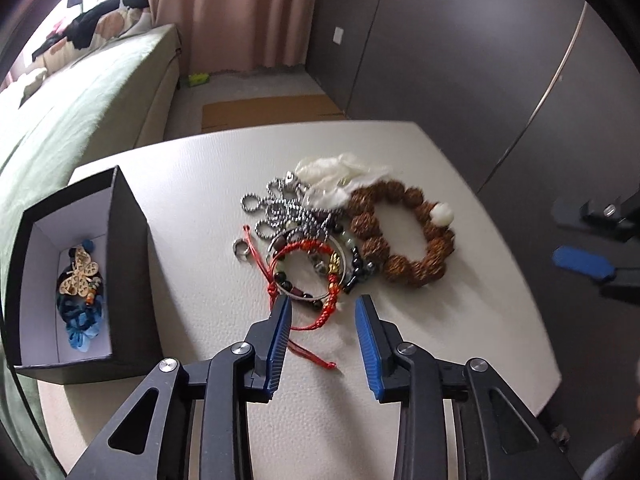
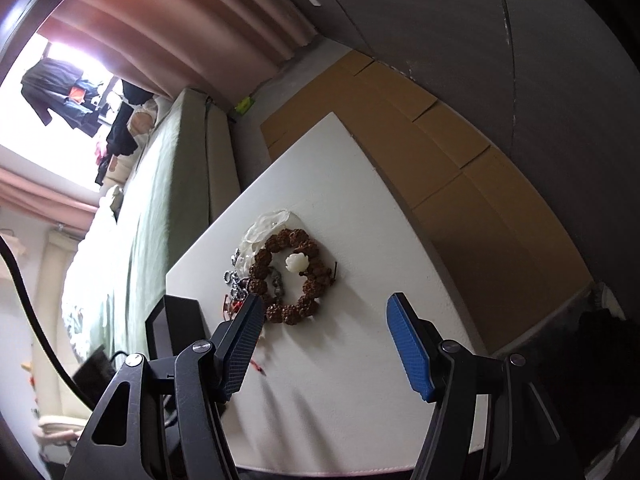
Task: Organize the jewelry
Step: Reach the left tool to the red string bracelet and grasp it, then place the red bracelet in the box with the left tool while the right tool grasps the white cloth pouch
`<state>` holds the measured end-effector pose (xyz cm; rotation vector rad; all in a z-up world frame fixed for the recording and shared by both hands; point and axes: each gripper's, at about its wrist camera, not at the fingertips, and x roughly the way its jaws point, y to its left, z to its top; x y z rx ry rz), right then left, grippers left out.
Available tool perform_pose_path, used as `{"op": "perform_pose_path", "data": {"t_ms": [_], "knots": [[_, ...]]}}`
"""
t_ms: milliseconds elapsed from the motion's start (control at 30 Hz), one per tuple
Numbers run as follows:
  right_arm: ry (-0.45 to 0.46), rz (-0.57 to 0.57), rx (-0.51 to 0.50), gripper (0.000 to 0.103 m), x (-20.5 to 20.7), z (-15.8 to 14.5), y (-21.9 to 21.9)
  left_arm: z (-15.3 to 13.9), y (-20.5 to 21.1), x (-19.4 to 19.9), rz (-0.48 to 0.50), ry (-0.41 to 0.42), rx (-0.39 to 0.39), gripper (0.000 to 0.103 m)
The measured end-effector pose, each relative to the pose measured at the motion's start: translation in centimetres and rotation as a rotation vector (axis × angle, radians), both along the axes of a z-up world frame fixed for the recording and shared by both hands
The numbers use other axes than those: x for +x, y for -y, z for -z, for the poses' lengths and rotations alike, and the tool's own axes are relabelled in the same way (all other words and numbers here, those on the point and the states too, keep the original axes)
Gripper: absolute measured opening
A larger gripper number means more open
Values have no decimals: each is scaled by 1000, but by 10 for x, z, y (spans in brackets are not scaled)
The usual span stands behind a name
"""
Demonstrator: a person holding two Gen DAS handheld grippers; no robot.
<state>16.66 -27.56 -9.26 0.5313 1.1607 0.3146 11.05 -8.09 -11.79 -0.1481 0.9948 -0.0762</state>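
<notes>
Red cord bracelet point(image 1: 316, 280) lies between the spread pads of the left hand-held gripper point(image 1: 323, 312), likely next for the box point(image 1: 120, 272); the right hand-held gripper point(image 2: 326, 320) waits, spread and empty.

Green bed point(image 1: 72, 112), pink curtains point(image 1: 236, 12), grey wall point(image 1: 460, 60)

The left tongs point(image 1: 323, 304) point steeply downward, their two blue-padded fingers point(image 1: 280, 344) standing part-way apart with nothing pressed between the pads. The right tongs point(image 2: 326, 312) also tilt downward, rolled to one side, their jaws set wider and empty. From the left wrist view, the right tongs point(image 1: 584, 248) show at the far right edge, blurred.
</notes>
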Motion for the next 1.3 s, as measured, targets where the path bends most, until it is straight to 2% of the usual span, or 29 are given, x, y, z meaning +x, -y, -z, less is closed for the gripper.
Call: {"op": "perform_pose_path", "data": {"t_ms": [133,167,233,300,467,767,1033,1167,1300], "knots": [[4,-11,-7,64,0,-1,-3,13,7,3,5,-22,45,31],[3,-12,-7,65,0,-1,-4,16,8,4,4,-28,56,25],[1,-14,-7,65,0,0,-4,17,11,4,7,-20,76,22],[-1,-19,-9,65,0,1,-5,18,11,3,22,-30,58,7],[-10,-31,-22,65,1,4,-9,9,6,-1,14,-4,44,7],[-17,-57,-13,64,5,10,-22,-25,-26,-9,-13,53,-113,7],[35,-123,7,64,9,7,-53,-47,-62,-16,-79,108,-197,7],[35,-121,-28,64,14,13,-68,-54,-79,-19,-112,138,-237,7],[73,-123,-41,64,25,7,-81,-62,-97,-22,-147,162,-272,7]]}}
